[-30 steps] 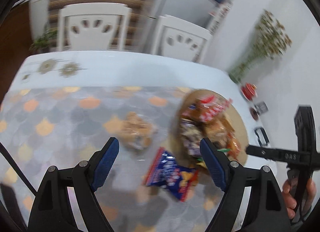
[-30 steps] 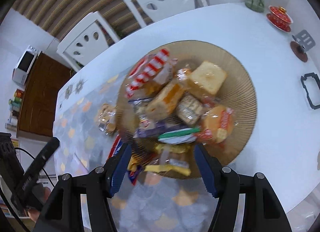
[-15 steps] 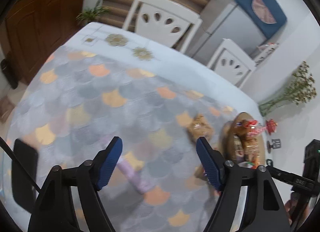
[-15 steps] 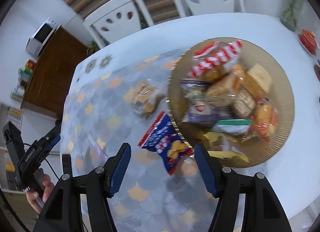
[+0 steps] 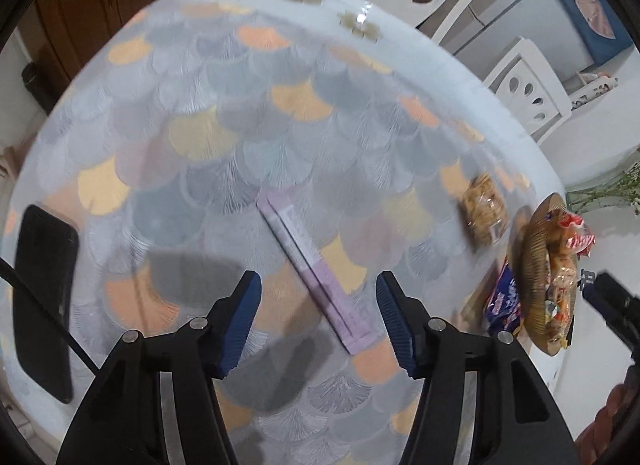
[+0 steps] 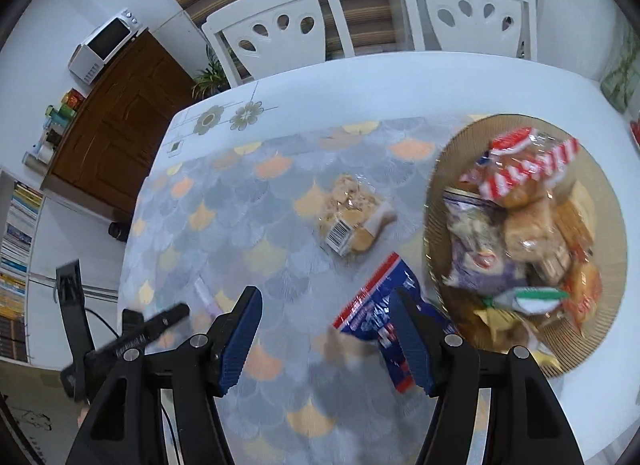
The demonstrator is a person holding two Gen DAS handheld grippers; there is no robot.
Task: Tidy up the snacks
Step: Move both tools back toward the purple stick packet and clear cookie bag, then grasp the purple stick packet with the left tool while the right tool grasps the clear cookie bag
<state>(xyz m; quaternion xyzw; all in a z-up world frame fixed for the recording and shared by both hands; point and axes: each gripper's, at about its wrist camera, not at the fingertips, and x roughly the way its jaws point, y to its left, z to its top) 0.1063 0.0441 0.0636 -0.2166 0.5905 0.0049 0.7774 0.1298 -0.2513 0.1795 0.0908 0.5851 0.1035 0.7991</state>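
Note:
A long lilac snack packet (image 5: 316, 265) lies flat on the scale-patterned tablecloth (image 5: 240, 125). My left gripper (image 5: 318, 321) is open and empty, its jaws on either side of the packet's near end, above it. A clear bag of biscuits (image 6: 352, 217) and a blue-red snack bag (image 6: 380, 325) lie left of the gold wicker plate (image 6: 440, 185), which is heaped with several wrapped snacks. My right gripper (image 6: 326, 335) is open and empty, with the blue-red bag by its right finger. The left gripper also shows in the right wrist view (image 6: 132, 337).
A black phone (image 5: 40, 297) lies at the table's left edge. Two white chairs (image 6: 280, 25) stand behind the table. A wooden cabinet with a microwave (image 6: 104, 45) stands at the back left. A red lidded cup is at the plate's far right.
My left gripper has swung left and down over the lilac packet. My right gripper has shifted left from the plate to the blue-red bag. Both stay open.

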